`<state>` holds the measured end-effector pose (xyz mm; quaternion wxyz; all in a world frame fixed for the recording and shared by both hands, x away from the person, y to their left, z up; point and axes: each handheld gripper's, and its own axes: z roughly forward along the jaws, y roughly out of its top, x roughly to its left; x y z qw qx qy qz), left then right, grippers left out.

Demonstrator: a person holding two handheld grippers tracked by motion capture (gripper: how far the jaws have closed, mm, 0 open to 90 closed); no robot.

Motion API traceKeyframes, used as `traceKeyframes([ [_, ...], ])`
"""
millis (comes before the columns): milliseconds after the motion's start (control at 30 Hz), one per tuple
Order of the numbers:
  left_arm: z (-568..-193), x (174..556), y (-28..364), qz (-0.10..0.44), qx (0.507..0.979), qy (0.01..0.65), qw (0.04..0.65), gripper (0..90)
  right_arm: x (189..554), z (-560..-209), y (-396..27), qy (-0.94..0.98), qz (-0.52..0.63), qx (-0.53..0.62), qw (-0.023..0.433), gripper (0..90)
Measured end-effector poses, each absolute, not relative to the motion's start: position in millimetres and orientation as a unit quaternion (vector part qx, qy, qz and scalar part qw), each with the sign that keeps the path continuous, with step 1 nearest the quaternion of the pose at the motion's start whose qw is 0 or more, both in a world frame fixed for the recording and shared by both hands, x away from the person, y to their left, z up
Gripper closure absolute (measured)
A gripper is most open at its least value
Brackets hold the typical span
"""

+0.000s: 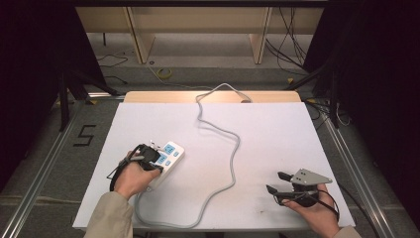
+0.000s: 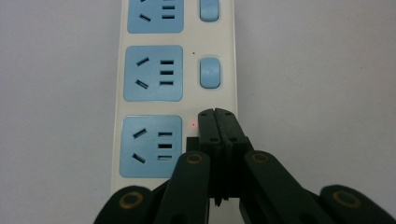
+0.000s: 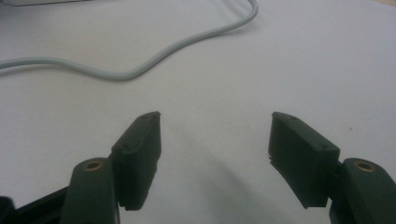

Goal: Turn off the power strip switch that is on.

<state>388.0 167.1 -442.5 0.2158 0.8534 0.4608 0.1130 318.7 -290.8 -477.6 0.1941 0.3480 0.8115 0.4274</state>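
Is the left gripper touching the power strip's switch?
Touching. In the left gripper view the left gripper, jaws shut together, sits tip-down on the power strip where the nearest switch lies, beside a lit red dot; no gap shows.

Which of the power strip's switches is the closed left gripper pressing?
The switch nearest the camera in the left gripper view, hidden under the left gripper, beside the lowest socket. A red light glows next to it; the middle switch is untouched.

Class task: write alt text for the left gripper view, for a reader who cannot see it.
The shut left gripper presses its tips where the nearest switch sits on a white power strip lying on a white table, with a small red light glowing beside it. Three blue sockets run up the strip; the middle socket's blue switch is clear of the gripper.
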Motion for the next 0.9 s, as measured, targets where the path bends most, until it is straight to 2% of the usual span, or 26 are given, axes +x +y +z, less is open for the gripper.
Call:
traceKeyframes([
  [900,-441.4,390.1,166.3,0.120,0.851,0.467,0.206,89.8,318.8,-477.7,-290.9,0.813,0.427,0.346,0.193,35.3],
])
